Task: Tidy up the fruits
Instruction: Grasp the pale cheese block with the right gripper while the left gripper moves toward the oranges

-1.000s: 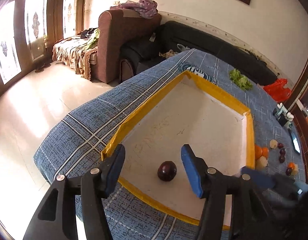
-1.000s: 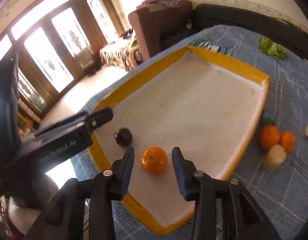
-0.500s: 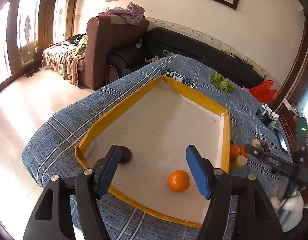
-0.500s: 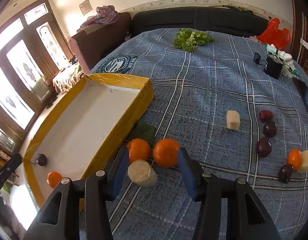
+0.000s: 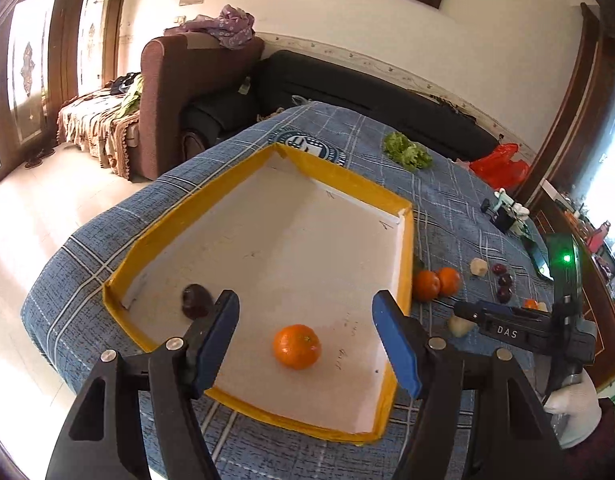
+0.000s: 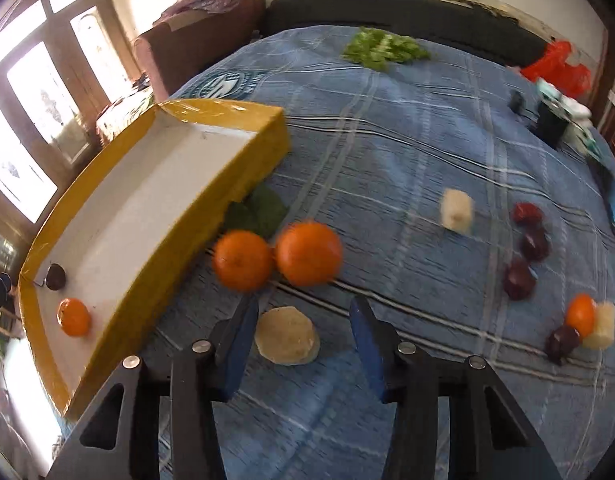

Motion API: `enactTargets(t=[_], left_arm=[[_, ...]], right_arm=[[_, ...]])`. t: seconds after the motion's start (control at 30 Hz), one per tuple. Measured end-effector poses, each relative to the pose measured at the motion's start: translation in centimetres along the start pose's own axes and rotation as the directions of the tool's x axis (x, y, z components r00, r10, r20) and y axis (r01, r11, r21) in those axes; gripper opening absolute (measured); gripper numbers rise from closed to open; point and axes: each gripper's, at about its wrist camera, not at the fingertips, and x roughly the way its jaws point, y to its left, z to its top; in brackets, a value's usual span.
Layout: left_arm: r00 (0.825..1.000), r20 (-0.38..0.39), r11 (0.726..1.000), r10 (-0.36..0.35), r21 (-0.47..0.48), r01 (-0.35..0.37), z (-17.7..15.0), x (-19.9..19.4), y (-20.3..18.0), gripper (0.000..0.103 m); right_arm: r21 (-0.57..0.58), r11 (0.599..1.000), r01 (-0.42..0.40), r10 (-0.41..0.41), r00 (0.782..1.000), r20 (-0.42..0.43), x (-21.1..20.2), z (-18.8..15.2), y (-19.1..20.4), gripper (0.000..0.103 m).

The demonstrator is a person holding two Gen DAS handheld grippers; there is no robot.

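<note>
A yellow-rimmed white tray (image 5: 403, 240) (image 6: 243, 164) lies on the blue plaid cloth. In it lie one orange (image 5: 296, 346) (image 6: 73, 317) and one dark plum (image 5: 195, 301) (image 6: 55, 276). My left gripper (image 5: 307, 336) is open and empty above the tray's near end. My right gripper (image 6: 303, 340) is open, with a pale round fruit piece (image 6: 286, 341) between its fingers on the cloth. Two oranges (image 6: 243, 260) (image 6: 309, 253) lie just beyond it beside the tray; they also show in the left wrist view (image 5: 435, 282).
To the right lie several dark plums (image 6: 519, 278), pale chunks (image 6: 456, 211), a small orange (image 6: 580, 315). Green leaves (image 6: 263, 210) lie by the tray wall, lettuce (image 6: 383, 48) and a red bag (image 6: 559, 66) at the far edge. Sofas stand beyond.
My right gripper released the orange in the tray, swung right and came down over the pale fruit piece. My left gripper pulled back from the plum and rose.
</note>
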Motion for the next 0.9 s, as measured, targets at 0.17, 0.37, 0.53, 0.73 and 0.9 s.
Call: enactTargets(t=[0.17,0.37,0.53,0.73,0.9], left_arm=[[0.998,-0.012,0.998,-0.054,0.040,0.054,-0.4,0.0,-2.0,0.069],[0.995,-0.040,0.993,-0.092,0.077,0.095,-0.8,0.7,-4.2,0.069],[0.991,-0.057,0.983,-0.118,0.135,0.124,-0.7,1.0,-6.2,0.069],[0.976,-0.120,0.960,-0.183,0.192,0.204,0.5,3.6,-10.0,0.069],[0.966,-0.203,0.915,-0.159,0.336,0.221,1.2,8.4,-15.1,0.071]], right_arm=[[0.027,1.000,-0.003,0.003,1.000,0.004,-2.7,-1.9,-1.6,0.052],[-0.052,0.998,-0.021,0.024,0.997,0.075,-4.3,-2.1,-0.7,0.053],[-0.057,0.998,-0.039,0.041,0.999,0.024,-1.9,-3.4,-0.5,0.053],[0.010,0.995,-0.104,0.103,0.991,0.086,-2.9,-5.7,-2.4,0.045],[0.098,0.979,-0.180,0.161,0.971,0.175,-3.6,-6.4,-5.6,0.045]])
